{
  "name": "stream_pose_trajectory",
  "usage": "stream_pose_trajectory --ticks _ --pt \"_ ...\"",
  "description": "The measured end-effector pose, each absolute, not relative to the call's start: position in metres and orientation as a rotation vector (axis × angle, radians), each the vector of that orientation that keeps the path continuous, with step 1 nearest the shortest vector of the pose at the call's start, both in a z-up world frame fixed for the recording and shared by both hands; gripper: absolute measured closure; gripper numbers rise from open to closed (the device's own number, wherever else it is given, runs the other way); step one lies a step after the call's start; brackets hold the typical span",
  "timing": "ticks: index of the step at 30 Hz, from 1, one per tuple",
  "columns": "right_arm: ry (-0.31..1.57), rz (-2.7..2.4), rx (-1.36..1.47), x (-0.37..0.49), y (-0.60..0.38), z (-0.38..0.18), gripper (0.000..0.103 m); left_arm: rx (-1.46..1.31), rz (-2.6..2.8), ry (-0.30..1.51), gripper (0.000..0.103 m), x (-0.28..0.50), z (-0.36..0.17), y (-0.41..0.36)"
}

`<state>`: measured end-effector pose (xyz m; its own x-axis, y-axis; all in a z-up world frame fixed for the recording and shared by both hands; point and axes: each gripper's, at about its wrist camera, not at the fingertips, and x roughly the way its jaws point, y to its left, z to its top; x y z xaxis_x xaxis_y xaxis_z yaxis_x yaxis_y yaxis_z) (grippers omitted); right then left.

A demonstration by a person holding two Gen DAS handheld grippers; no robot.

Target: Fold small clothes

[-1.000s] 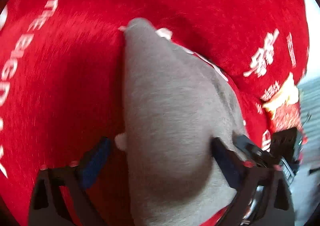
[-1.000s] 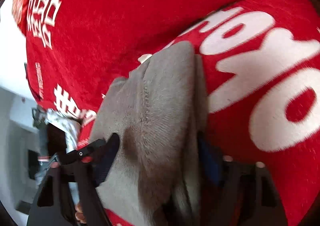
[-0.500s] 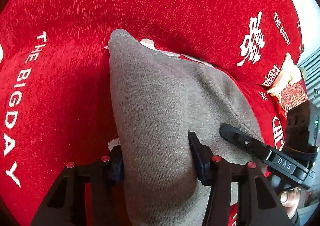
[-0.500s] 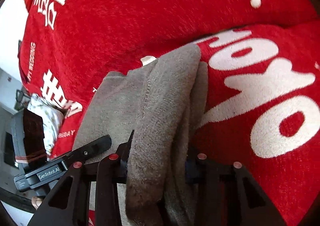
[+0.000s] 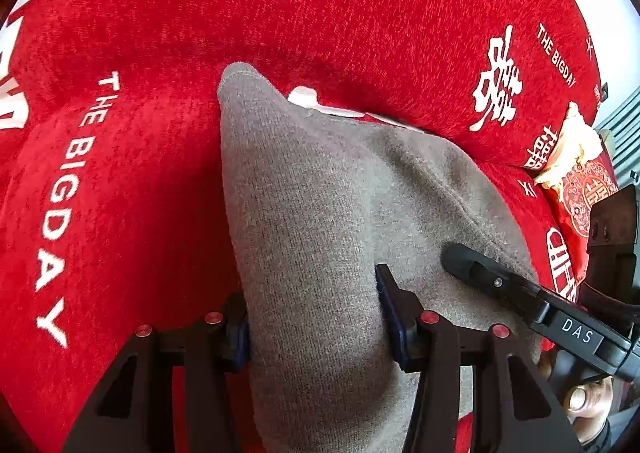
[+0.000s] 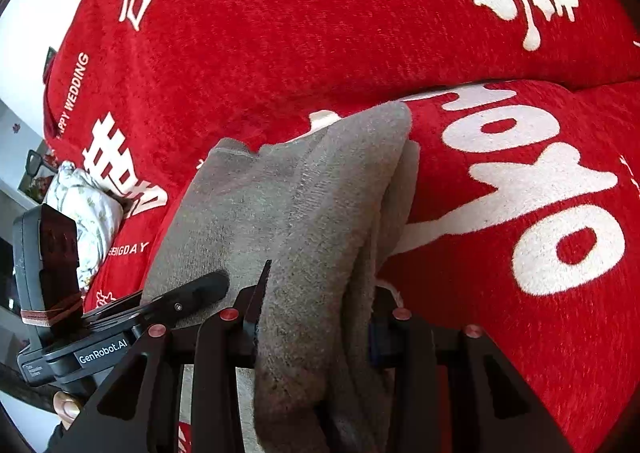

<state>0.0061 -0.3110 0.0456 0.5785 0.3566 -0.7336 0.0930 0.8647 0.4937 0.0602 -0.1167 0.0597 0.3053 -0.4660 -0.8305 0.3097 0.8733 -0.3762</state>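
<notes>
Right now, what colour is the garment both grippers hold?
Grey-brown knit garment, plain with no pattern; clearest in the left wrist view.

One grey knitted garment [image 5: 320,221] lies on one red cover [image 5: 160,213] printed with white lettering. Two grippers grip that garment: the left gripper [image 5: 314,317] at one edge, the right gripper [image 6: 316,317] at the other. Beside the garment, on the cover, sit one red-and-gold packet [image 5: 576,177] and one pale patterned bundle [image 6: 88,213].
</notes>
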Motion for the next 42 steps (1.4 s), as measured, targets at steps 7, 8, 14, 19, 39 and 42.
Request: stream_pose_trajectory --ticks 7,8,14,19,39,42 --pt "0.941 0.182 0.5 -0.009 -0.294 0.054 0.064 -0.159 -0.504 1.131 0.05 0.042 0.067 -0.096" --pt "0.939 0.184 0.497 -0.01 -0.291 0.054 0.064 -0.158 -0.503 1.129 0.05 0.04 0.068 -0.094" --pt "0.932 0.194 0.483 -0.025 -0.276 0.058 0.064 -0.157 -0.496 1.115 0.05 0.023 0.071 -0.077" --pt "0.935 0.196 0.462 -0.037 -0.26 0.059 0.064 -0.153 -0.487 1.112 0.05 0.01 0.071 -0.065" --pt "0.905 0.23 0.43 -0.085 -0.219 0.064 0.064 -0.145 -0.46 1.058 0.05 -0.046 0.077 -0.026" --pt "0.901 0.232 0.421 -0.092 -0.215 0.065 0.064 -0.146 -0.46 1.054 0.05 -0.054 0.076 -0.022"
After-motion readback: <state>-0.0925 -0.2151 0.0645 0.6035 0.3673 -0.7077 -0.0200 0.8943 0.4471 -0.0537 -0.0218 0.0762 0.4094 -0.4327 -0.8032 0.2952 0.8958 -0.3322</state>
